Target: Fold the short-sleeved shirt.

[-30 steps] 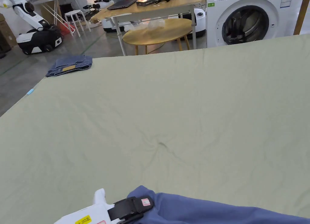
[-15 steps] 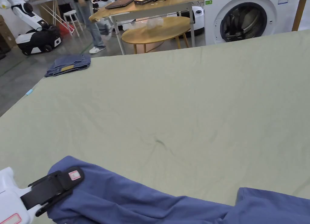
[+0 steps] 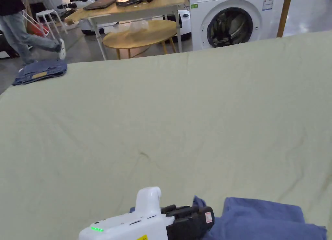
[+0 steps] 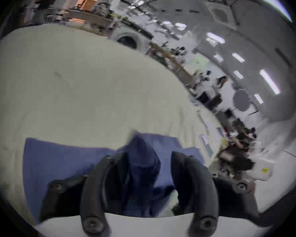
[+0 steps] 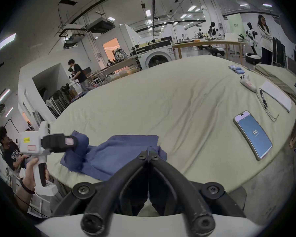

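A wide table (image 3: 168, 114) is covered with a pale green sheet. On it lie a blue shirt (image 3: 266, 218) at the near edge, folded jeans (image 3: 40, 72) at the far left corner, and a phone (image 5: 252, 134), perhaps papers, at the right.

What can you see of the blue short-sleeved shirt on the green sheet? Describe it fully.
The blue short-sleeved shirt is soft, matte cloth, crumpled and part-folded, lying at the near edge of the pale green sheet. The right gripper is shut on one edge. The left gripper has bunched cloth between its jaws, which stand apart in its own blurred view; the grip can't be confirmed.
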A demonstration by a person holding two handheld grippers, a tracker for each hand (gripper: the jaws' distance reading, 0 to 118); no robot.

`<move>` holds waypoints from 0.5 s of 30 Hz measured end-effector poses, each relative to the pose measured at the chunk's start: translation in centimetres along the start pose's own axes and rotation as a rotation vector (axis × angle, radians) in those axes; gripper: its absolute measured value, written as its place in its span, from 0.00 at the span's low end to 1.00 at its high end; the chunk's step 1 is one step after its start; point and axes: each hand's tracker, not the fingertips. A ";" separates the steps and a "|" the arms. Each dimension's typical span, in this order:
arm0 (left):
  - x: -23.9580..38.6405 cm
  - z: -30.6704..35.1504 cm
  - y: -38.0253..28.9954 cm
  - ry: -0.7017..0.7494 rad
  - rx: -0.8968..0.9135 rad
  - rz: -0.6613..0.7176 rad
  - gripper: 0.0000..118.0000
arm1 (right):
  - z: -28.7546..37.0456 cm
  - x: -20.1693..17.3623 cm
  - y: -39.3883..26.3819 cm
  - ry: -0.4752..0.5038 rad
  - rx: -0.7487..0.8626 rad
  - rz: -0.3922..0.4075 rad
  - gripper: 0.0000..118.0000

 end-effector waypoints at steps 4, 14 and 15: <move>-1.8 3.5 0.7 0.013 0.111 0.118 0.12 | -0.2 0.7 -0.4 0.004 -0.011 -0.021 0.00; -3.2 -3.8 -4.2 0.019 -0.163 0.141 0.00 | 0.0 0.4 -1.0 -0.003 -0.029 -0.022 0.00; -3.0 -4.8 -4.7 0.048 -0.175 0.122 0.00 | 0.0 0.3 -1.0 -0.004 -0.031 -0.021 0.00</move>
